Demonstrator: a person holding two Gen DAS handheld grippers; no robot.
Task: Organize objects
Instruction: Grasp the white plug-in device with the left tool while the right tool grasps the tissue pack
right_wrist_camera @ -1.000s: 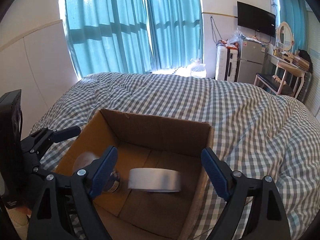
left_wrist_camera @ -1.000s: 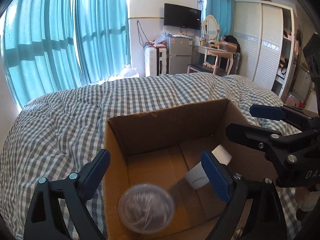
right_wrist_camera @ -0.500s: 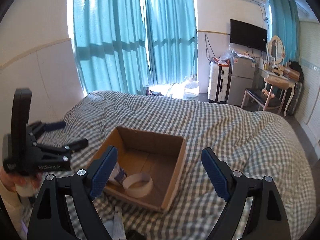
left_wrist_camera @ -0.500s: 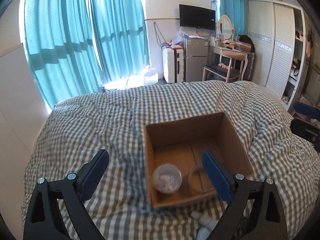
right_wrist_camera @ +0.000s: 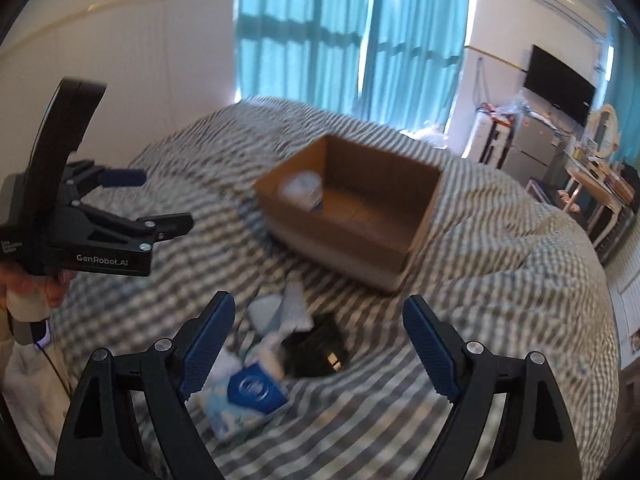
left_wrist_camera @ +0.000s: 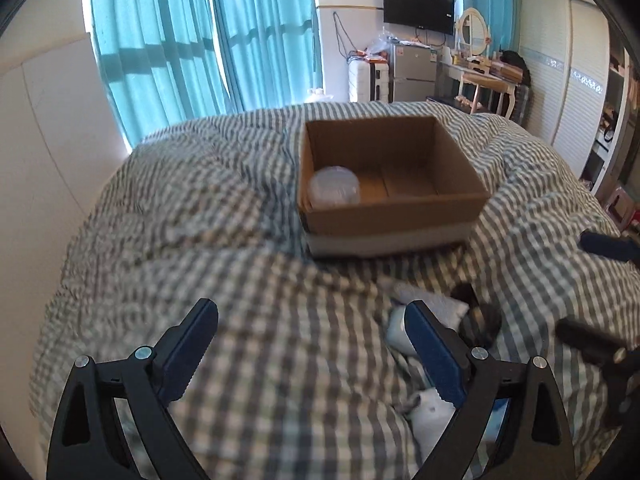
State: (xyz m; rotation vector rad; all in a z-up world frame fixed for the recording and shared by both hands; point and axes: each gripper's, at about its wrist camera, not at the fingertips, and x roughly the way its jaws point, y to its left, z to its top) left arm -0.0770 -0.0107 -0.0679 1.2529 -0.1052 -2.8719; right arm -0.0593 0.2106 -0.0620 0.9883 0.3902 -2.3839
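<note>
Both grippers are hovering over the bed (left_wrist_camera: 200, 208), between picks. Left gripper (left_wrist_camera: 312, 350): fingers wide, holding nothing. Right gripper (right_wrist_camera: 318, 340): fingers wide, empty. The box (right_wrist_camera: 348, 236) is sitting mid-frame on the checked cover, a clear tub (left_wrist_camera: 334, 186) lying in its left corner. The loose pile is waiting in the lower centre of the right view: a blue packet (right_wrist_camera: 256, 390), a black item (right_wrist_camera: 318, 350), a white cloth (right_wrist_camera: 296, 306), all blurred. Likely next step: one gripper descending onto a pile item, closing, then carrying it up-frame to the box.
</note>
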